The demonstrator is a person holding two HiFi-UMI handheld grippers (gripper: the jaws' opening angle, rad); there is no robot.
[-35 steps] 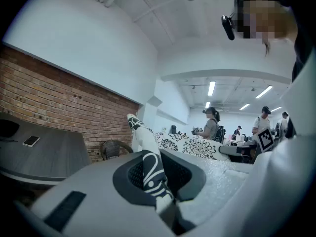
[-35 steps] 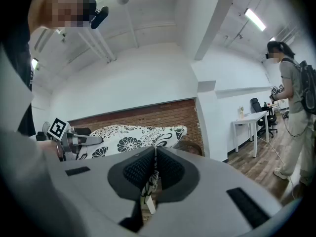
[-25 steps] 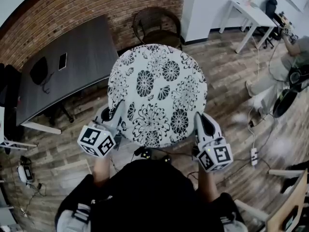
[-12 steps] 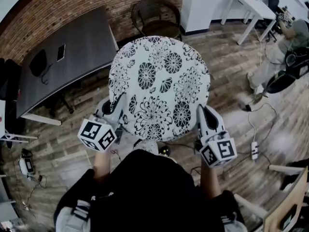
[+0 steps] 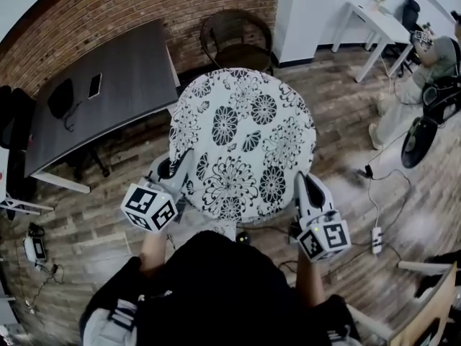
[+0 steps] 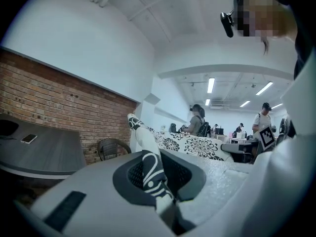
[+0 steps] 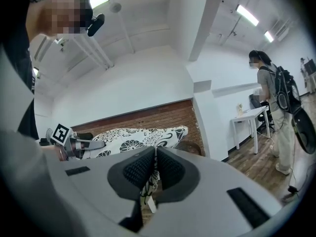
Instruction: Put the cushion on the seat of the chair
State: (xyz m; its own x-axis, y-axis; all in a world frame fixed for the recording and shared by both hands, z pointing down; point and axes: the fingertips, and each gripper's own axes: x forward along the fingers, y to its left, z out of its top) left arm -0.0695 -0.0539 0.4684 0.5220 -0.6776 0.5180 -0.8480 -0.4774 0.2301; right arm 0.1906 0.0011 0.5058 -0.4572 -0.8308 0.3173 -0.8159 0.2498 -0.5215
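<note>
Little has changed in the past second. The cushion [image 5: 243, 141] hangs where it did, held out before me above the wood floor [image 5: 338, 99]. My left gripper [image 5: 175, 170] and right gripper [image 5: 303, 184] sit on its near rim, one at each side. The left fingers [image 6: 129, 174] are pressed together on a thick fold of the rim's cloth, and the right fingers [image 7: 139, 169] on a thinner one. Only the person [image 5: 432, 56] at far right has shifted.

So the carry is on but the placing is not yet begun. The chair [image 5: 234, 38] stands beyond the cushion's far edge, against the brick wall [image 5: 144, 6], with nothing showing on its seat. I judge the way ahead open, though narrow: the dark table [image 5: 115, 85] lies close on the chair's left and a white wall [image 5: 295, 13] close on its right. Cables [image 5: 374, 225] trail on the floor at right, apart from that path.
</note>
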